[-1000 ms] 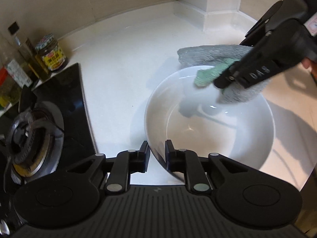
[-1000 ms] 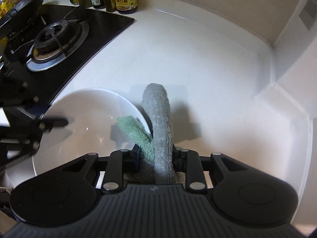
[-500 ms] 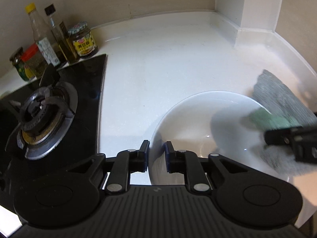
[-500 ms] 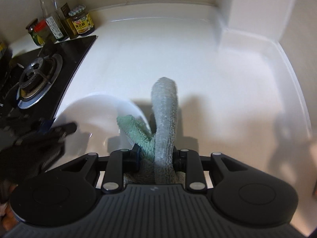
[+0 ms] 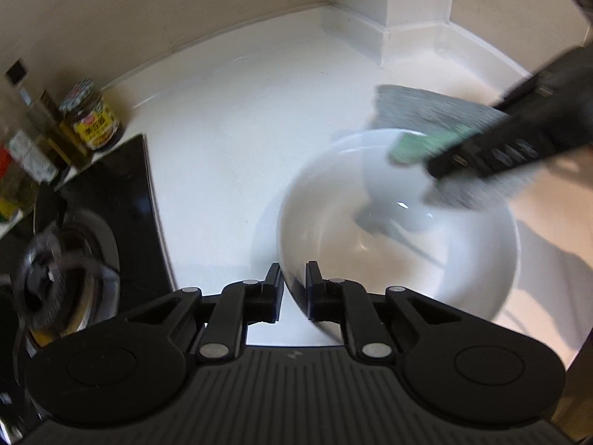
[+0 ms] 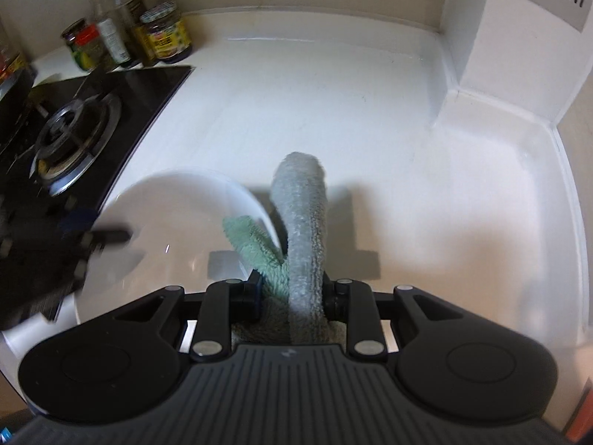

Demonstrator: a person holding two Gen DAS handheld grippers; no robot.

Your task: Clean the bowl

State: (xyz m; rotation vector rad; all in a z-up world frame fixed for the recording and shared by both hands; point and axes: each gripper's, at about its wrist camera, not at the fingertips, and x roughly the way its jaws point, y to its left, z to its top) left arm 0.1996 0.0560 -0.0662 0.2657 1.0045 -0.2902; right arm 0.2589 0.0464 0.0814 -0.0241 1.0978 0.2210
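A white bowl [image 5: 400, 244] sits on the white counter; it also shows in the right wrist view [image 6: 174, 218]. My left gripper [image 5: 294, 282] is shut on the bowl's near rim. My right gripper [image 6: 292, 289] is shut on a grey and green cloth [image 6: 302, 222]. The cloth straddles the bowl's right rim, green flap inside, grey roll outside. In the left wrist view the cloth [image 5: 426, 118] and right gripper [image 5: 478, 152] lie over the bowl's far rim, blurred.
A black gas hob [image 6: 70, 129] lies left of the bowl, also in the left wrist view [image 5: 92, 222]. Sauce jars and bottles [image 6: 129, 37] stand behind it against the wall. A wall pillar [image 6: 500, 37] juts out at the counter's back right.
The cloth and right gripper have swung from the bowl's right side round to its far rim. Both views are tilting; the left gripper keeps its hold on the rim.
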